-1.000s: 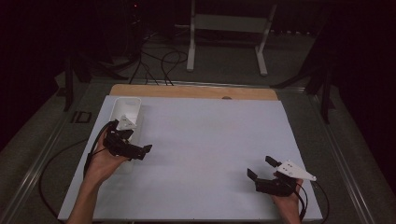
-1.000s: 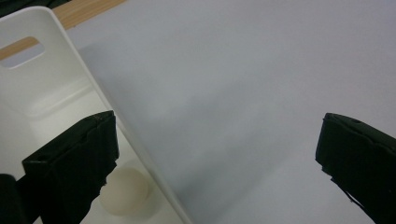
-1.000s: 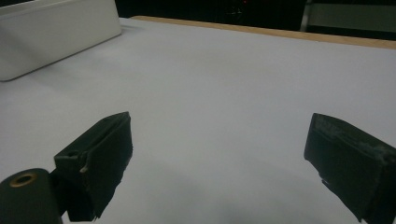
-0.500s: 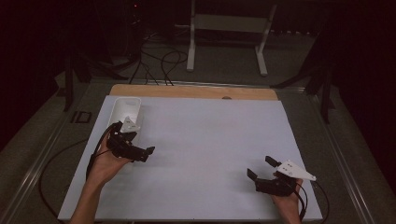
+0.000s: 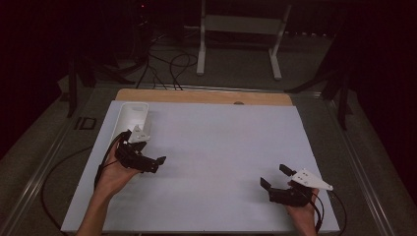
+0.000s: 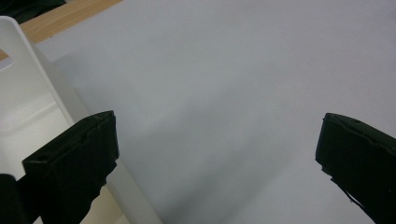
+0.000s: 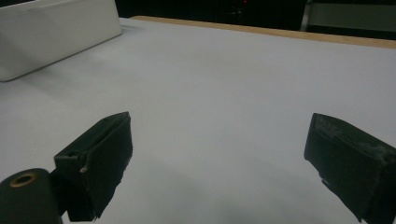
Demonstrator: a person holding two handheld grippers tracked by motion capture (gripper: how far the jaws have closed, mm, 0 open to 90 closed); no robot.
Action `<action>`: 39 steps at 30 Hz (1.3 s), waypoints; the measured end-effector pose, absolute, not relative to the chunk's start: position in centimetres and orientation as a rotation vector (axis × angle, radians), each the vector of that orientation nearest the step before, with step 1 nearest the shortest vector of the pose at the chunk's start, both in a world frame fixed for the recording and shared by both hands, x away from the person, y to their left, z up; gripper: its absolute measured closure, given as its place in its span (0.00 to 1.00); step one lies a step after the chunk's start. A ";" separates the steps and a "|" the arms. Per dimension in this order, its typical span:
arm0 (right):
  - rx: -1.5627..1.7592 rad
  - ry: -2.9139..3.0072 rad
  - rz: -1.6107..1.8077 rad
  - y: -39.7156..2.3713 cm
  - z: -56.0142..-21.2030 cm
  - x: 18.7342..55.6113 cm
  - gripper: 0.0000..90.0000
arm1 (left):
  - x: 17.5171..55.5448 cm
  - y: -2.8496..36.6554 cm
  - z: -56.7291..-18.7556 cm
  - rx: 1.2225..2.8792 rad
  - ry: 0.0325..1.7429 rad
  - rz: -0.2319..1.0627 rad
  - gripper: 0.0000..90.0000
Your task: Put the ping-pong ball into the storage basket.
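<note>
My left gripper [image 5: 150, 163] is held low over the white table sheet [image 5: 216, 142] at the left, just below a white tray [image 5: 133, 115]. Its jaws stand wide apart with nothing between them. In the left gripper view, the left gripper [image 6: 217, 154] looks over bare sheet, and the tray wall [image 6: 32, 88] runs beside its left jaw. My right gripper [image 5: 273, 175] rests near the front right edge, open and empty. The right gripper view has the right gripper [image 7: 219, 158] facing across the sheet toward the tray [image 7: 56, 32] far off.
A strip of wooden tabletop [image 5: 196, 96] shows past the sheet's far edge. Beyond the table stand a white metal frame [image 5: 241, 29] and loose cables [image 5: 167, 64] on the dark floor. A cable trails from each gripper off the table's front.
My left gripper has drifted a little toward the person and to the right, away from the tray. The right gripper has stayed put.
</note>
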State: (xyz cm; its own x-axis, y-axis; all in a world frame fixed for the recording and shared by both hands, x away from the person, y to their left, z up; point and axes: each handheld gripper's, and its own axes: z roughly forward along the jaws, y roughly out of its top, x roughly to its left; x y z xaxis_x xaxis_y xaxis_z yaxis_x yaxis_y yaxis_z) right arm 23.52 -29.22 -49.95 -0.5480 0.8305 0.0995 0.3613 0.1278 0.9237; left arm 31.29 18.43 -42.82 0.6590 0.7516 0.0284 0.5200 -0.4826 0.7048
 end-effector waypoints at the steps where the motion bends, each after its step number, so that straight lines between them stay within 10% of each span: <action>1: 1.146 1.969 1.410 -29.2 -50.0 23.5 0.08 | 31.3 18.4 -42.8 2.195 0.979 0.440 0.00; 39: 1.147 1.966 1.408 -29.3 -49.9 23.5 0.08 | 29.3 17.5 -45.0 2.133 0.903 0.434 0.00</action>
State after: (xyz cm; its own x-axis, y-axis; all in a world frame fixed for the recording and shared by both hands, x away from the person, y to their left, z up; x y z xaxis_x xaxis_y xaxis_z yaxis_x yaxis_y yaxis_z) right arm 23.55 -29.27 -49.94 -0.5458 0.8323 0.0969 0.3598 0.1284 0.9241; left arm 29.31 17.46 -45.04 0.6917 0.7221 0.0135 0.4620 -0.4568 0.7602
